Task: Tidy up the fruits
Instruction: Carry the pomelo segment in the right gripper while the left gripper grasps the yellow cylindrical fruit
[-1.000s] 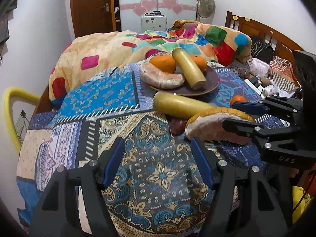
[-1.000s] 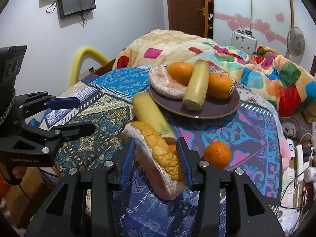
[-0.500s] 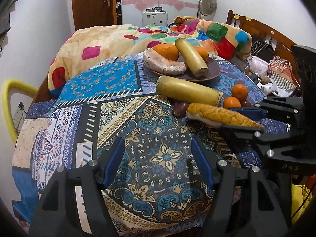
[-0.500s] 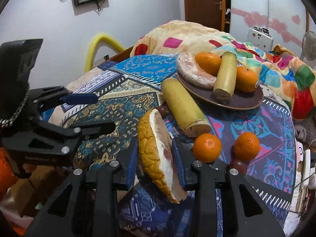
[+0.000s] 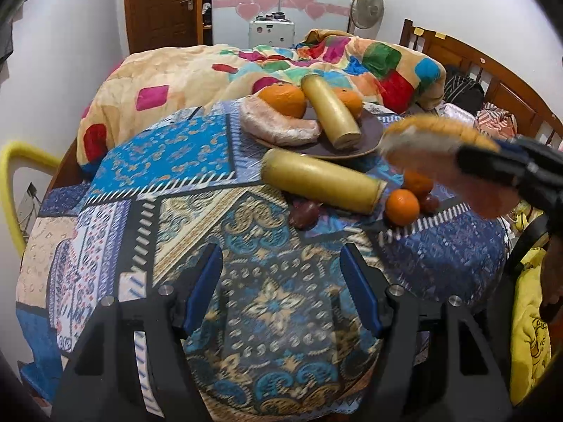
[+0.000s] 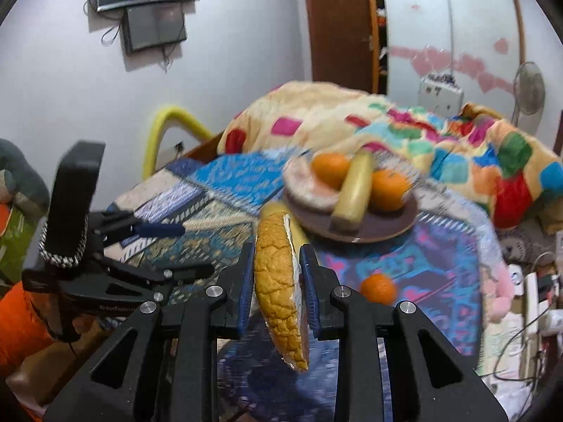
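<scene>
My right gripper (image 6: 276, 267) is shut on a cantaloupe slice (image 6: 279, 281) with a netted orange rind and holds it in the air above the table; the slice also shows blurred in the left wrist view (image 5: 432, 147). My left gripper (image 5: 281, 288) is open and empty over the patterned tablecloth (image 5: 246, 246). A brown plate (image 5: 369, 133) at the far side holds another melon slice (image 5: 278, 126), two oranges (image 5: 283, 100) and a yellow cylinder (image 5: 330, 112). A second yellow cylinder (image 5: 320, 183), two oranges (image 5: 403, 207) and dark small fruits (image 5: 304, 214) lie on the cloth.
A bed with a colourful blanket (image 5: 246, 66) lies behind the table. A wooden headboard (image 5: 492, 77) stands at the right. A yellow chair back (image 5: 14, 176) is at the left. Cables and clutter (image 6: 527, 299) lie to the right of the table.
My right gripper has lifted the cantaloupe slice off the cloth and carried it up and toward the plate. My left gripper stays open over the cloth.
</scene>
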Action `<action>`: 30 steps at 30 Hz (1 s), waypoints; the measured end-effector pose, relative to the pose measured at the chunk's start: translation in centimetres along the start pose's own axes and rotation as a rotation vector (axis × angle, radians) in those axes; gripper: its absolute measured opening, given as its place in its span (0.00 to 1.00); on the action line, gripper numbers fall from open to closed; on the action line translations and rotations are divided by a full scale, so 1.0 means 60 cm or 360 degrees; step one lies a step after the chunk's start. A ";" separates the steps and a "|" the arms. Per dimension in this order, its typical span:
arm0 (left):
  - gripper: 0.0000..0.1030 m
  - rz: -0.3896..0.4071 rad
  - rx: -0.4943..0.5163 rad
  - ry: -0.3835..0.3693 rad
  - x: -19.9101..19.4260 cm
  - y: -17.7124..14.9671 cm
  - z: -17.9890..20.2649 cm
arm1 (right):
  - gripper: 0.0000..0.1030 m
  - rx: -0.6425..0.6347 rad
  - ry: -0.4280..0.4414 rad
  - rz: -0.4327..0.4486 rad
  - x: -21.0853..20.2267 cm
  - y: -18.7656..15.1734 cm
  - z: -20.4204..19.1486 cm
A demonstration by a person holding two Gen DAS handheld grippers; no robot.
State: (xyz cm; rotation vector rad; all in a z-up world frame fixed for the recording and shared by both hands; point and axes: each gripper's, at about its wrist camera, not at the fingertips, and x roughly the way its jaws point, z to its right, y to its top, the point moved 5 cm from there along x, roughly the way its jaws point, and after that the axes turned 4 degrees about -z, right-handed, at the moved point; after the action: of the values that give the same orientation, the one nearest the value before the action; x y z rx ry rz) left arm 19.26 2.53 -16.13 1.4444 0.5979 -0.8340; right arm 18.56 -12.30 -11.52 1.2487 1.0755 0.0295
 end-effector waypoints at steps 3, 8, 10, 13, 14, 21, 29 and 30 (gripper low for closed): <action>0.67 0.0000 0.0038 -0.0010 0.009 0.016 0.020 | 0.23 0.0036 -0.0065 0.0053 -0.020 0.006 0.030; 0.67 -0.0021 0.0069 -0.0042 0.033 0.041 0.050 | 0.23 0.0129 -0.0194 0.0083 -0.034 -0.003 0.096; 0.67 -0.0034 0.0072 -0.0055 0.042 0.050 0.058 | 0.23 0.0155 -0.0252 0.0077 -0.033 -0.011 0.121; 0.70 -0.0039 0.0027 -0.0049 0.057 0.067 0.066 | 0.23 0.0194 -0.0293 0.0044 -0.022 -0.025 0.149; 0.77 -0.0041 0.0013 -0.0055 0.059 0.070 0.066 | 0.23 0.0205 -0.0301 0.0035 -0.019 -0.028 0.156; 0.85 -0.0041 0.0036 0.0051 0.096 0.095 0.091 | 0.23 0.0288 -0.0265 -0.0020 0.007 -0.057 0.189; 0.89 -0.0033 0.0121 0.0106 0.101 0.089 0.076 | 0.23 0.0296 -0.0225 -0.0032 0.013 -0.069 0.193; 0.89 -0.0036 0.0127 0.0112 0.098 0.086 0.070 | 0.23 0.0298 -0.0224 -0.0033 0.014 -0.070 0.195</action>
State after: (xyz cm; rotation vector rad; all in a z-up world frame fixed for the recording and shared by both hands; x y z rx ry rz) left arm 26.31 -2.73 -17.37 1.5468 0.6412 -0.8357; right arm 24.63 -22.11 -16.21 1.3862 0.9854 -0.1759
